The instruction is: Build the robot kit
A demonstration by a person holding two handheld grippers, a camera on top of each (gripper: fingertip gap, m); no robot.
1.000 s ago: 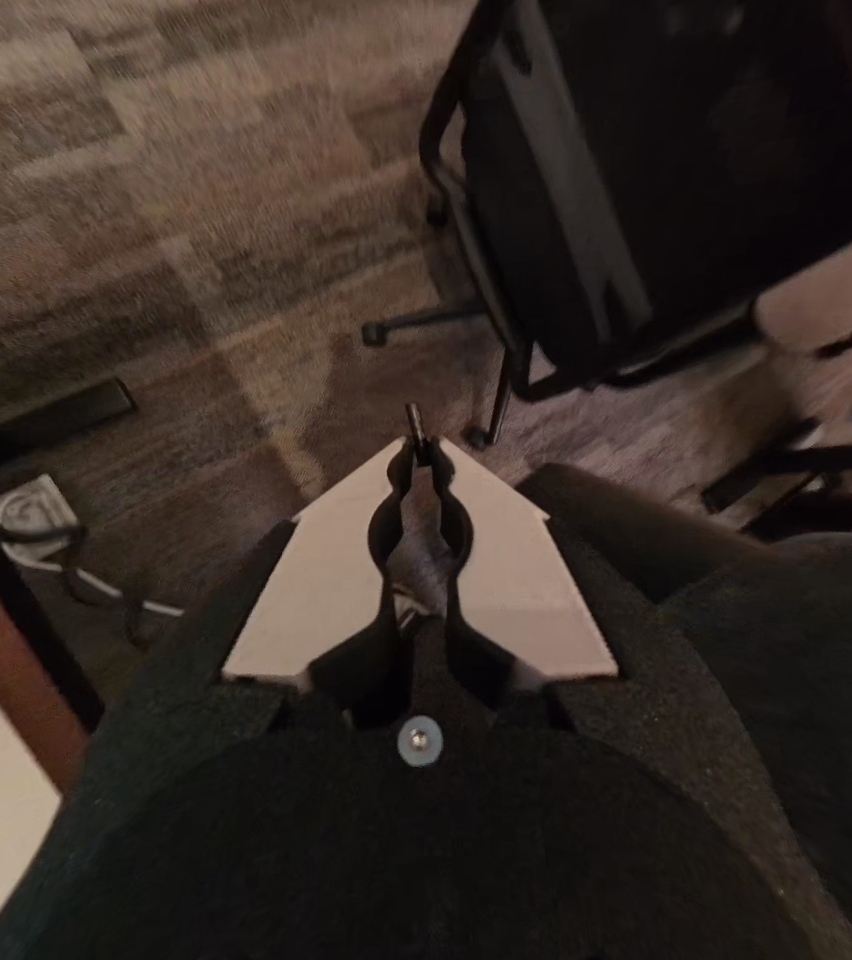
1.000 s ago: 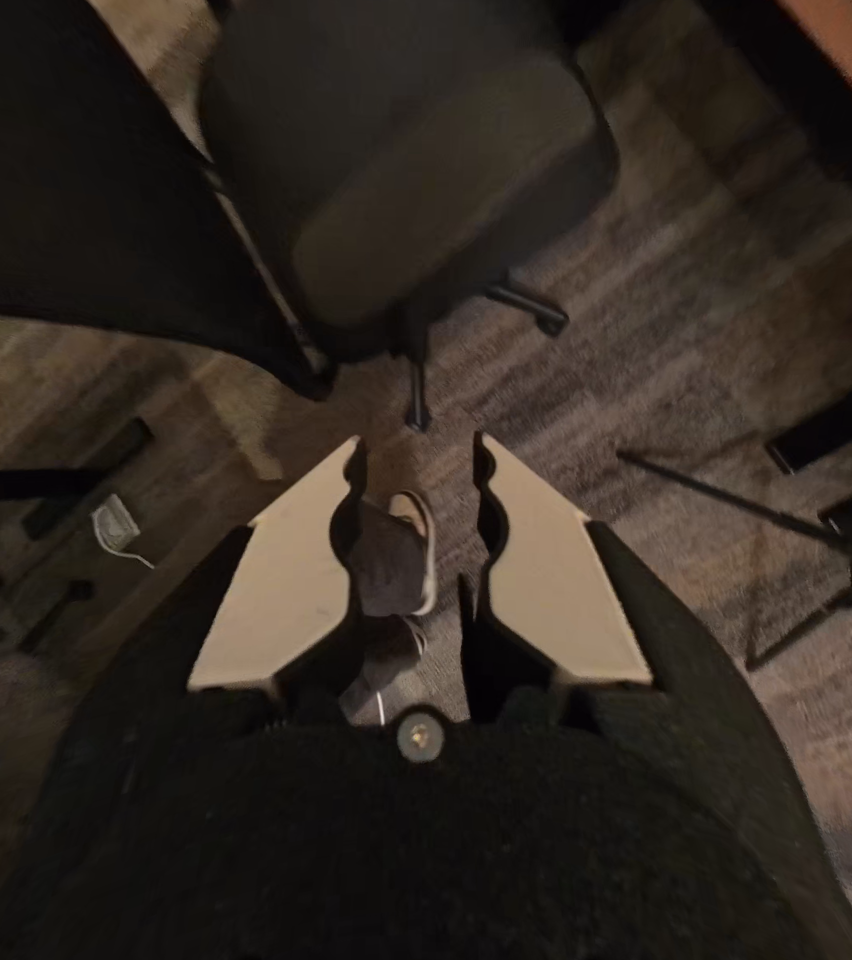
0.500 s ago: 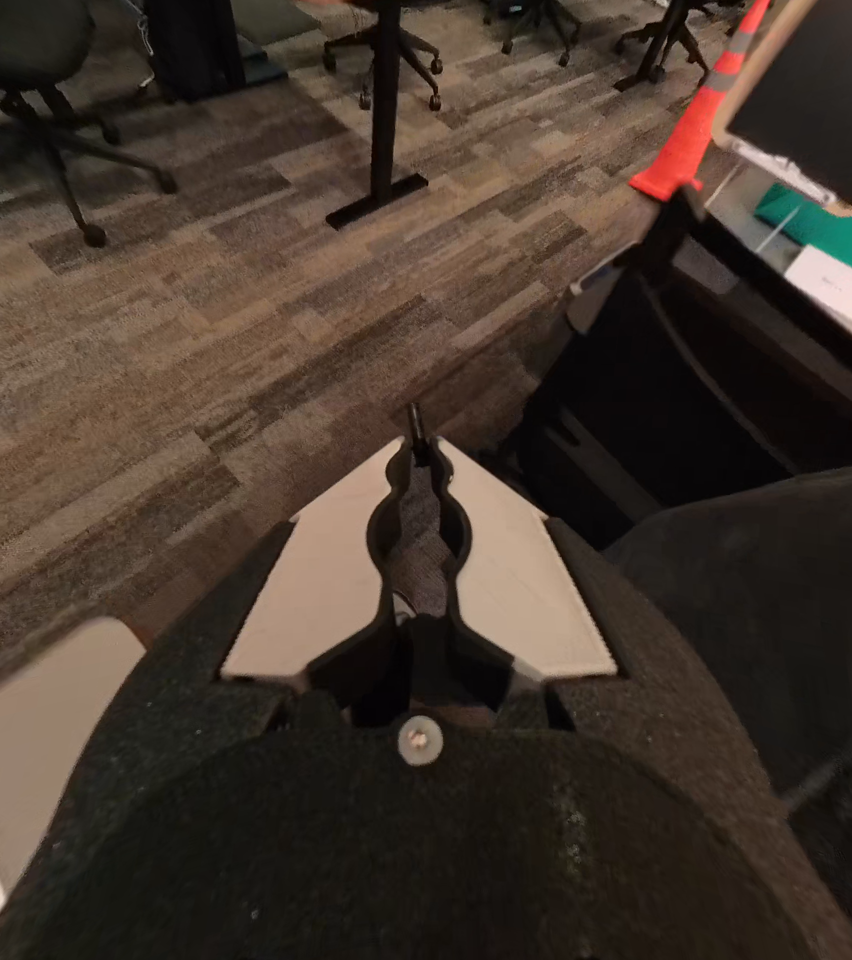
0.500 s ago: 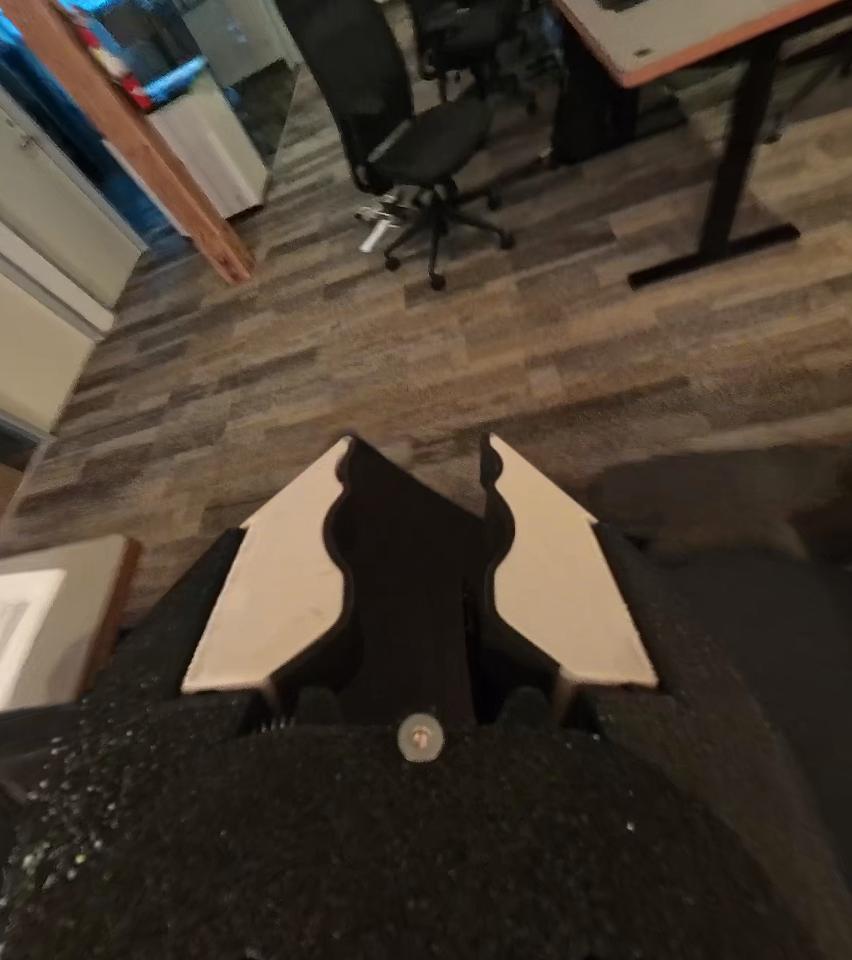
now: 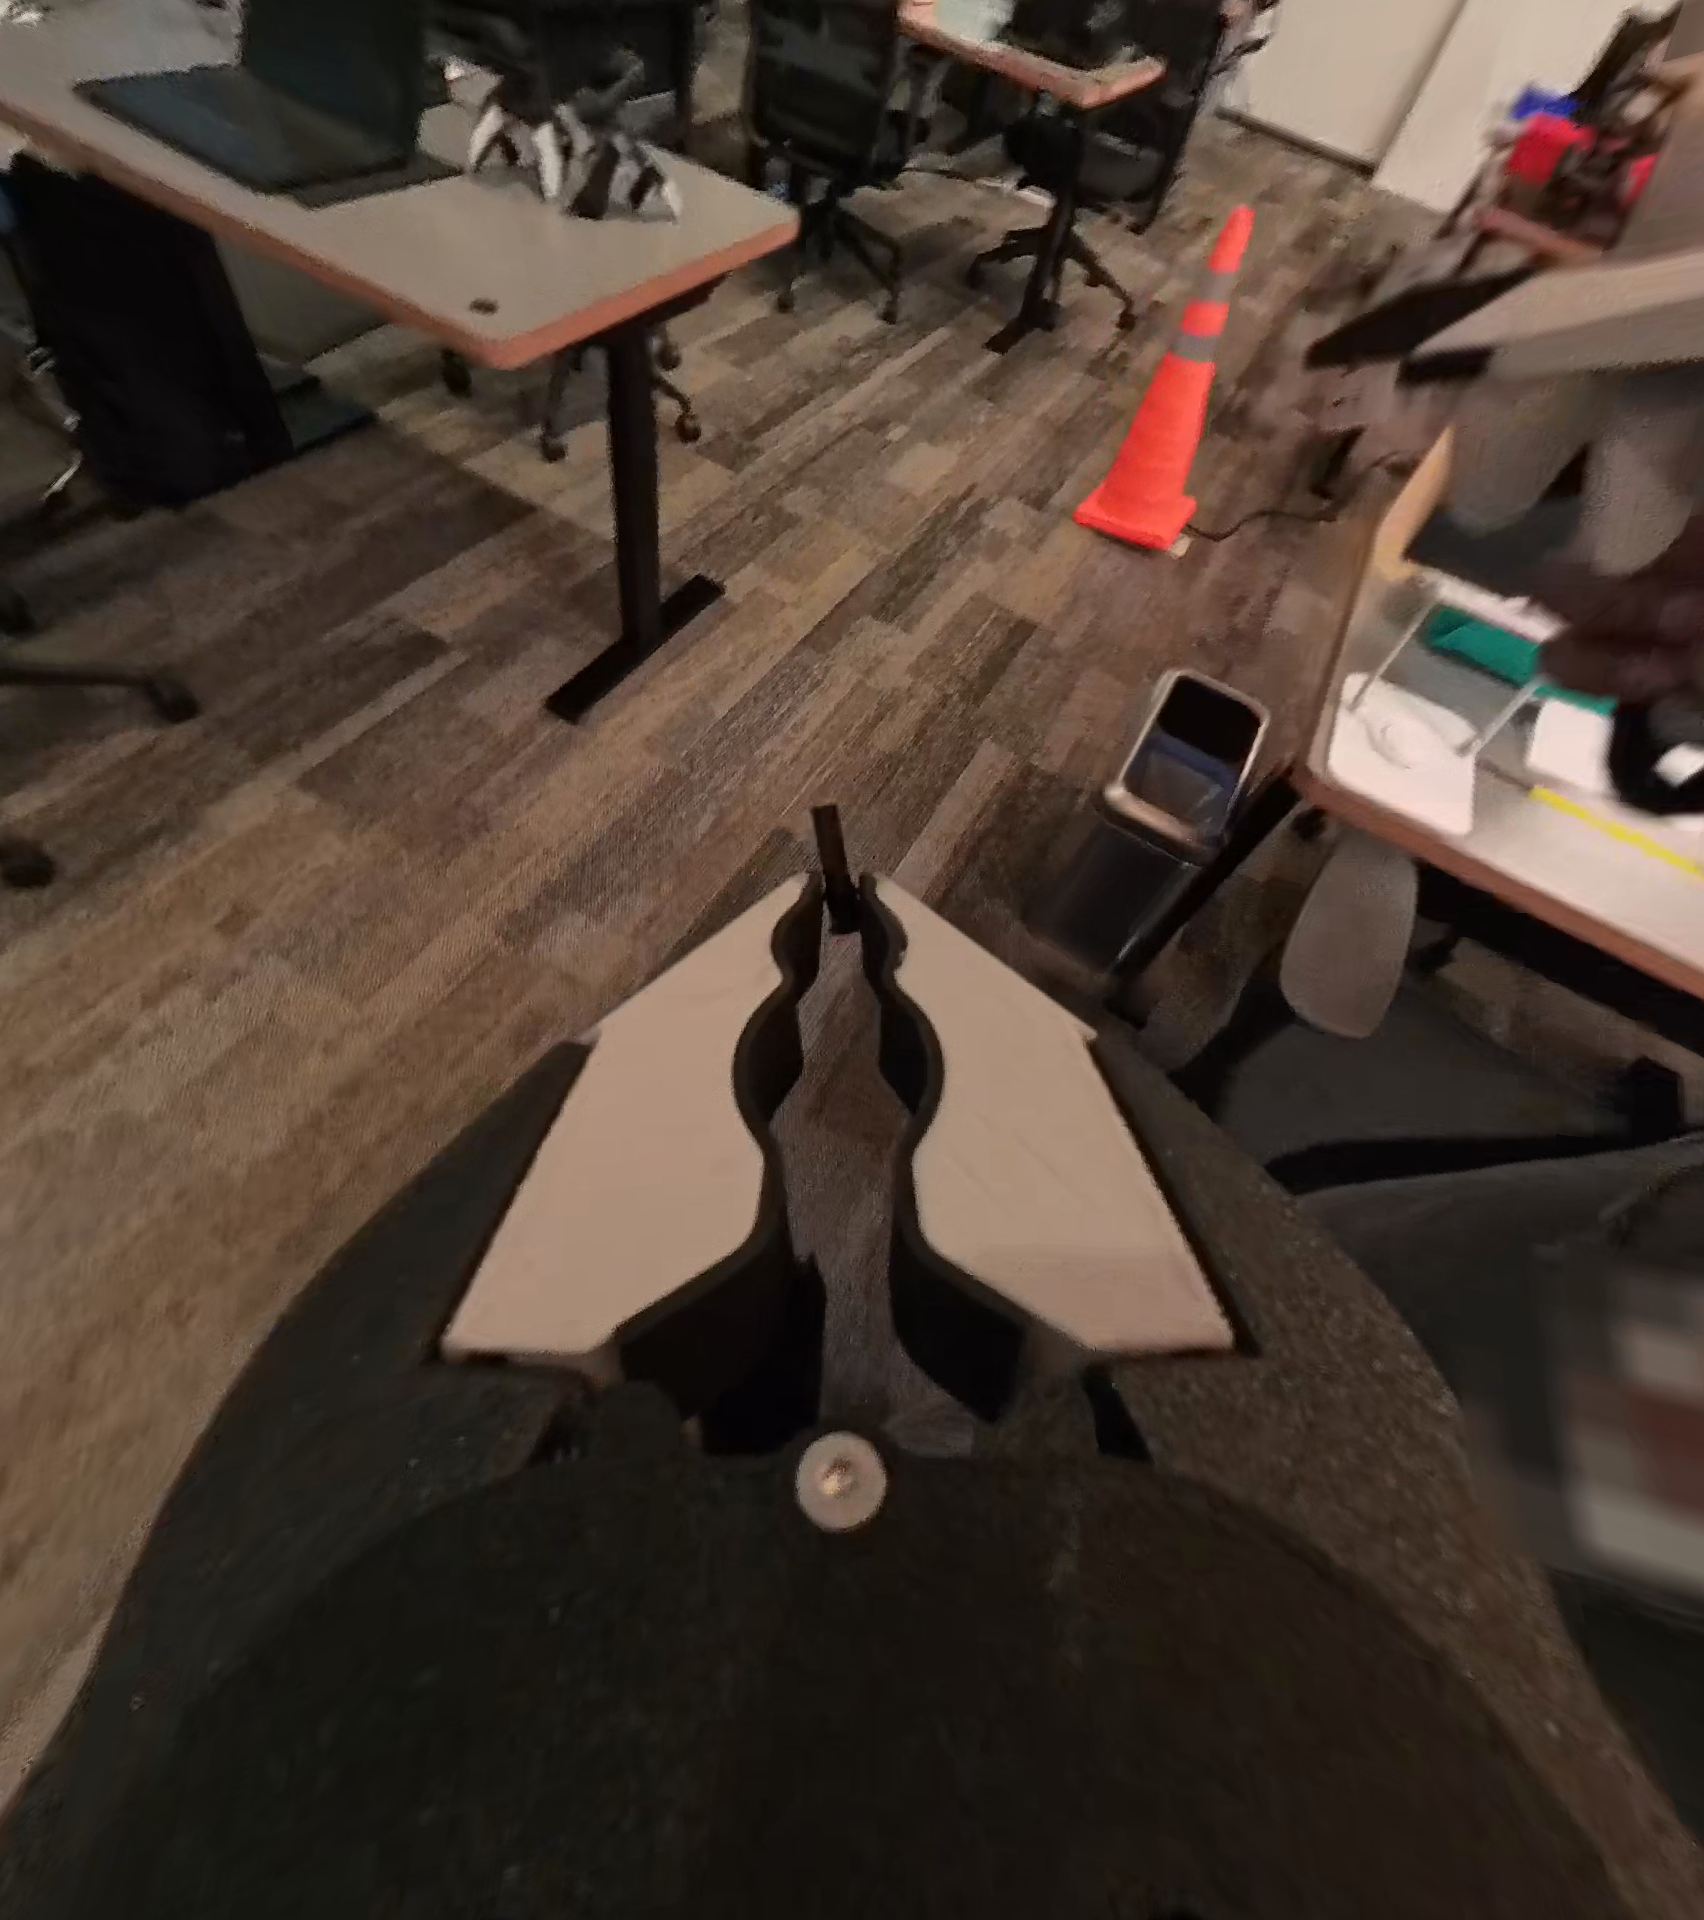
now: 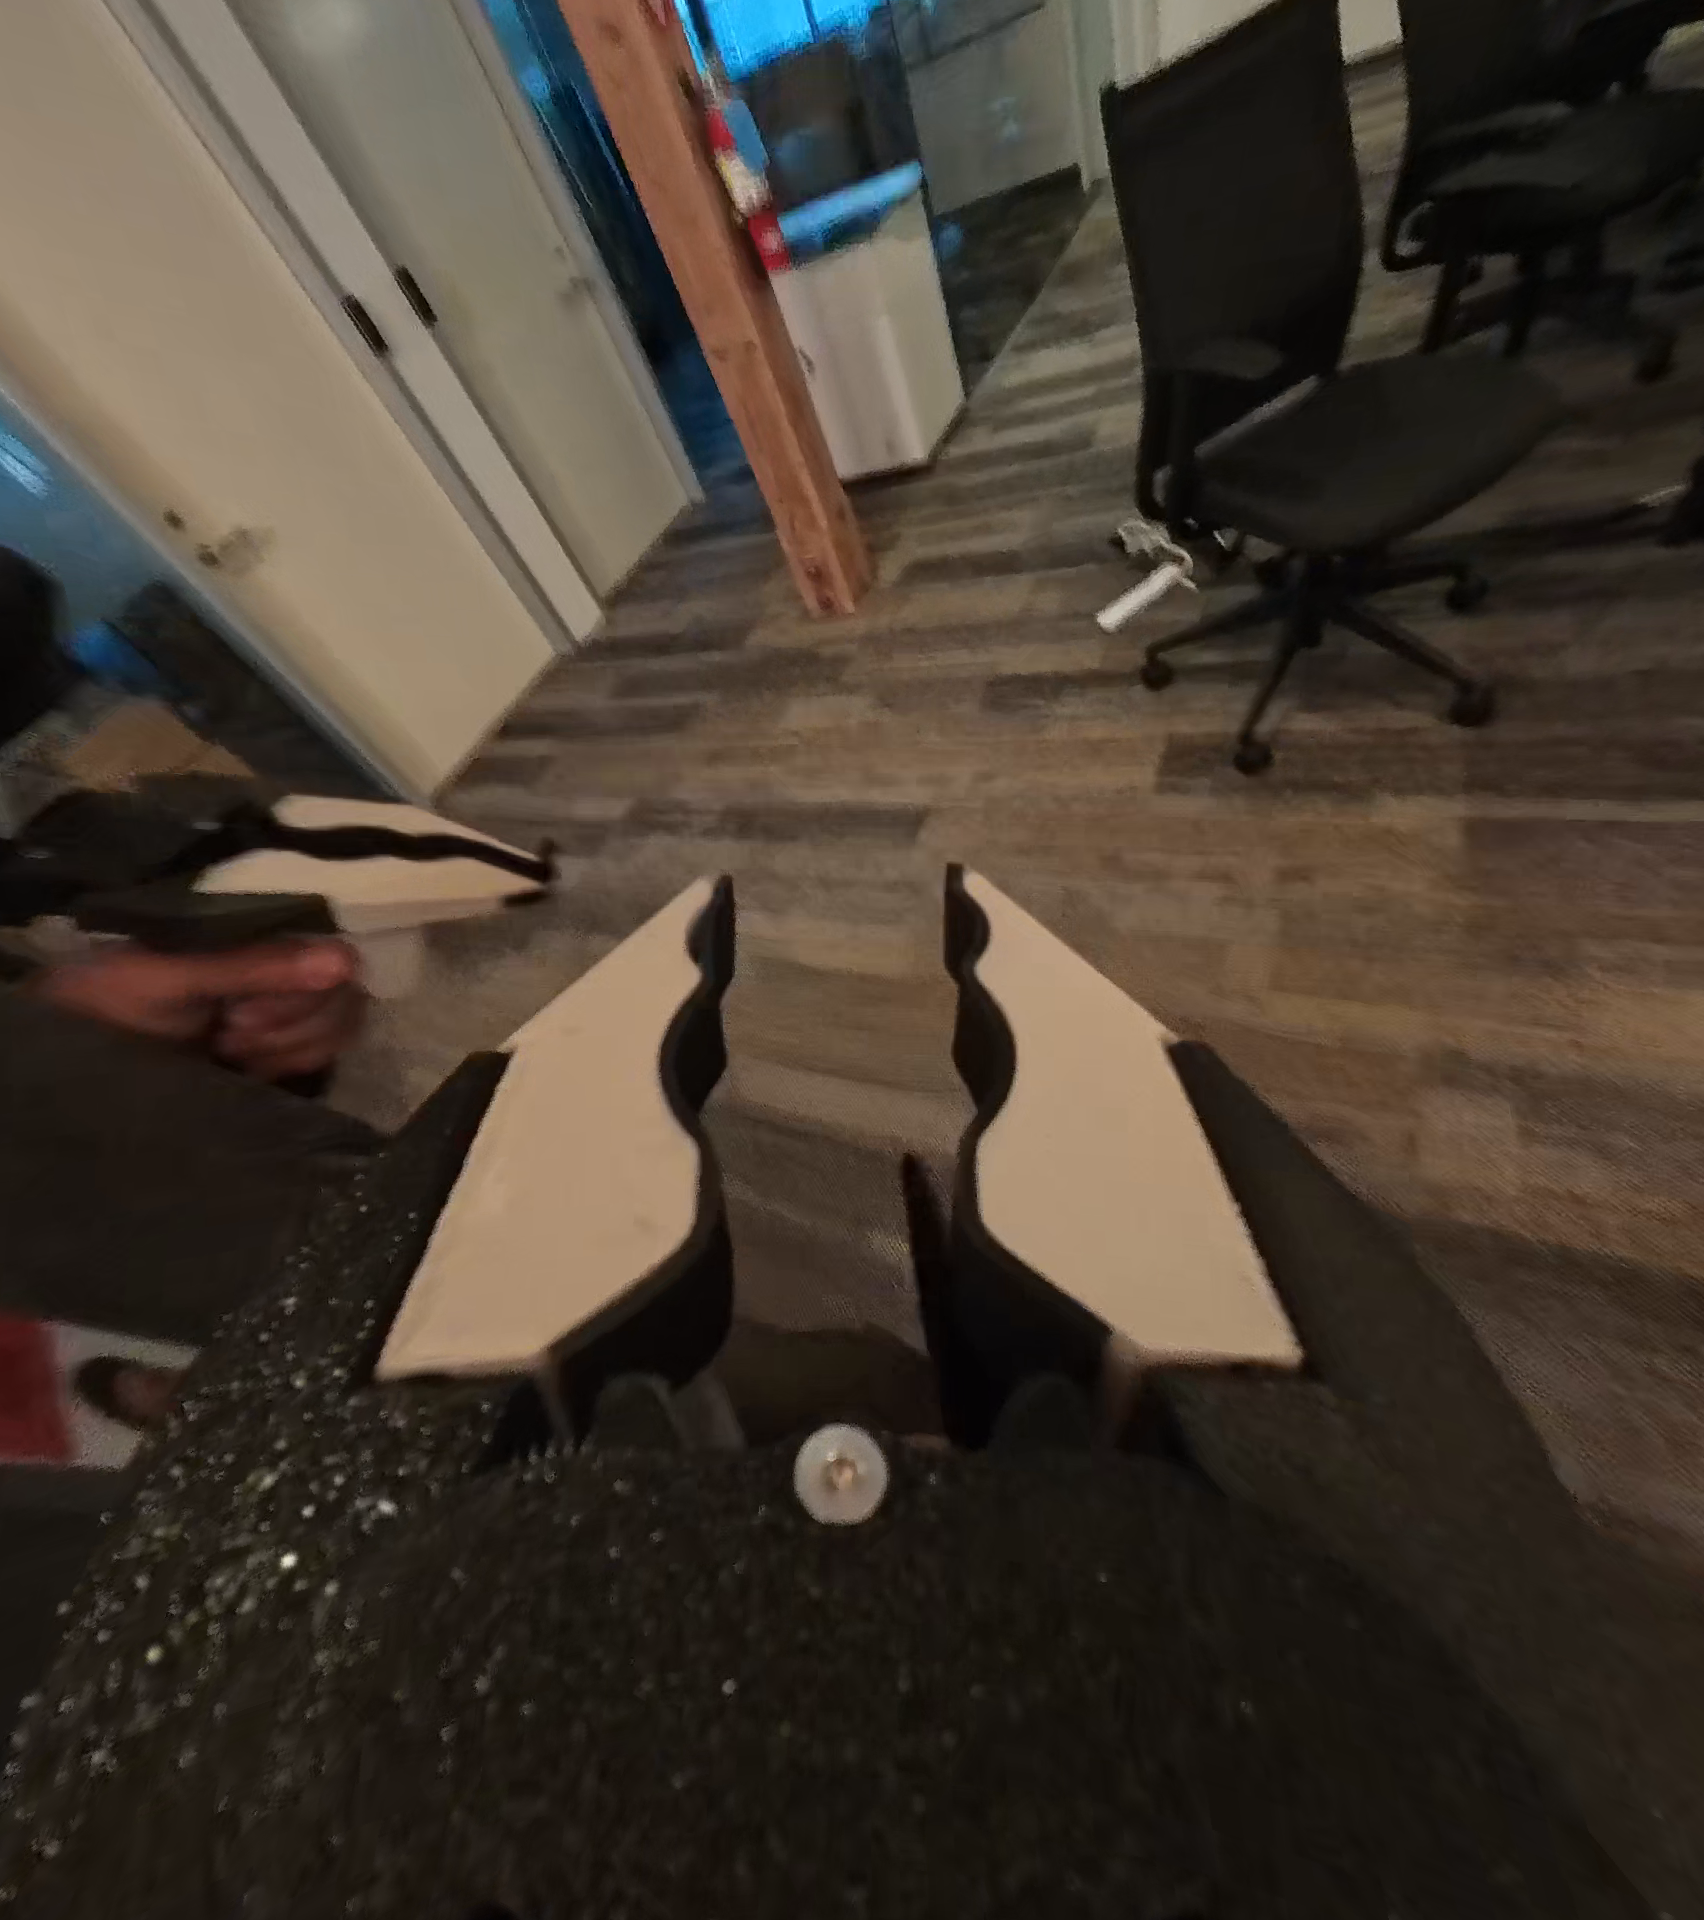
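My left gripper (image 5: 837, 891) is shut, and a thin black pin (image 5: 830, 844) sticks out from between its tips. It is held in the air above the carpet floor (image 5: 308, 935). It also shows in the right wrist view (image 6: 526, 868), at the left, held by a hand (image 6: 245, 997). My right gripper (image 6: 837, 883) is open and empty, with only floor (image 6: 1243, 935) between its white fingers (image 6: 599, 1143). It shows blurred at the upper right of the left wrist view (image 5: 1575, 301), above a hand (image 5: 1679, 613).
A desk (image 5: 515, 249) with a laptop stands at the back left, an orange cone (image 5: 1165, 416) farther off, a small bin (image 5: 1180, 790) beside a desk (image 5: 1606, 894) at the right. A black office chair (image 6: 1326, 447), a wooden post (image 6: 723, 291) and white doors (image 6: 256, 364) stand ahead. My right fingertips sit around 20 cm from my left ones.
Both views have swung up from the floor under the chairs to the room. The left gripper stays shut on the pin and the right stays open.
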